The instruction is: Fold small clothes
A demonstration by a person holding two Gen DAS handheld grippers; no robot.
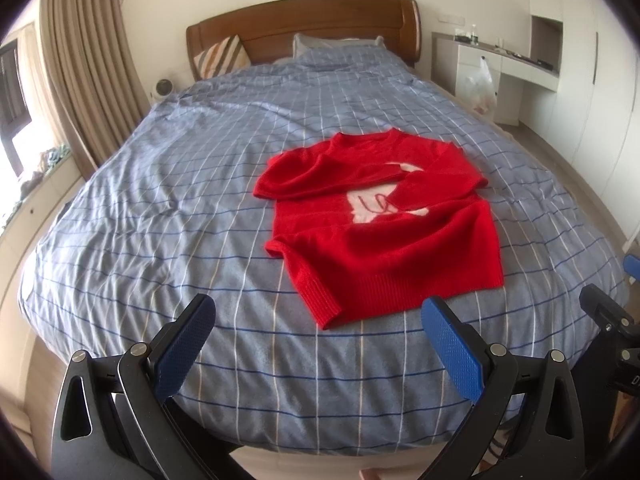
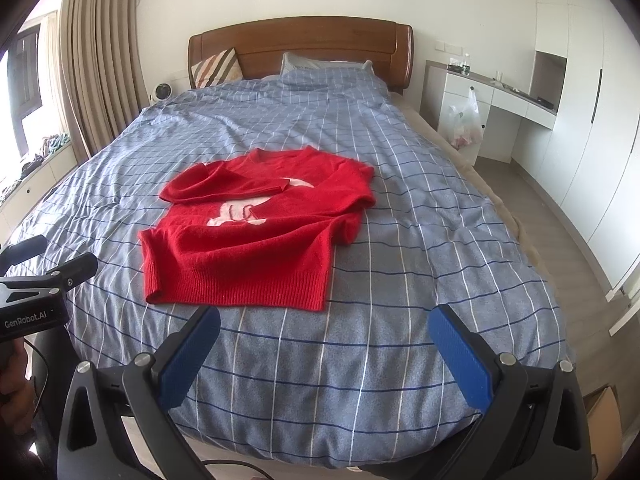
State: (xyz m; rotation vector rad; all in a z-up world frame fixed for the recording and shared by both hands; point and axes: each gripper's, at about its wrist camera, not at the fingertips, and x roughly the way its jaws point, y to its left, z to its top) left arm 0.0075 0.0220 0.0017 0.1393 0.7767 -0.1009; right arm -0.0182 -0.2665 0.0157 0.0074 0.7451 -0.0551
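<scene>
So there's a red sweater (image 1: 384,236) lying flat on the bed (image 1: 160,200), which has a blue checked cover. It sits toward the foot edge, roughly mid-width, with its ribbed hem nearest the foot and its neck pointing at the wooden headboard (image 1: 304,28). Both sleeves are folded in across the chest, partly covering a white pattern on the front.

The left gripper (image 1: 318,322) hangs over the foot edge, jaws spread wide, nothing between them, and it's clear of the sweater. The right gripper (image 2: 324,332) is the same deal: wide apart, empty, over the foot edge just short of the hem.

In the right wrist view the left gripper shows at the left border with a bit of a hand (image 2: 14,364) under it. A striped cushion (image 1: 220,58) leans on the headboard, and curtains (image 1: 80,60) hang off to the left.
</scene>
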